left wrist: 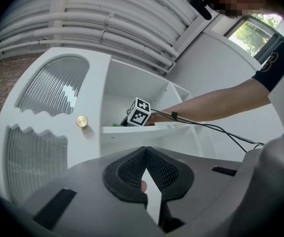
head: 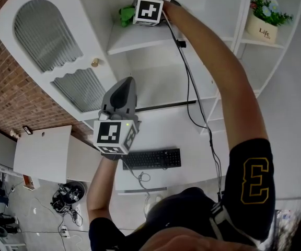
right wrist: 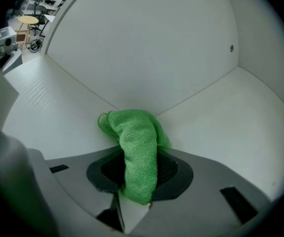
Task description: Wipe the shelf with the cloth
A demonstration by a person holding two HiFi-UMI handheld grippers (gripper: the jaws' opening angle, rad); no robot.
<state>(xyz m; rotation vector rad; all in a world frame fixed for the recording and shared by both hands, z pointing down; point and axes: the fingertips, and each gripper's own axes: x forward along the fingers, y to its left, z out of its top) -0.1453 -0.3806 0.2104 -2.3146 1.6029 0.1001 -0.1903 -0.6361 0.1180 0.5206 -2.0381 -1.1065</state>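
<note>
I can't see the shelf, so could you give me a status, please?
Right gripper shut on green cloth, near back corner of shelf. Left gripper shut, empty, held below. Nothing blocking.

**Location: office/lab floor with a home-style furniture corner**

Reads as a workspace, not a lived-in home. Evidence:
- White desk (head: 166,132) with 1 black keyboard (head: 151,158), its lead hanging off the front edge.
- White shelving unit (head: 137,40) with an arched ribbed-glass door (head: 46,33), a brass knob (left wrist: 82,121) and 1 flower pot (head: 263,30) on a side shelf. Domestic look, but almost bare.
- Brick wall (head: 4,88) beside the unit.
- Exposed white pipes (left wrist: 107,19) run overhead: an industrial fit-out.
- Loose cables and gear (head: 67,195) lie on the floor.
- Far end of the room has 1 round table (right wrist: 28,19) and more equipment, too small to identify.
- Window (left wrist: 253,33) with greenery outside.
</note>
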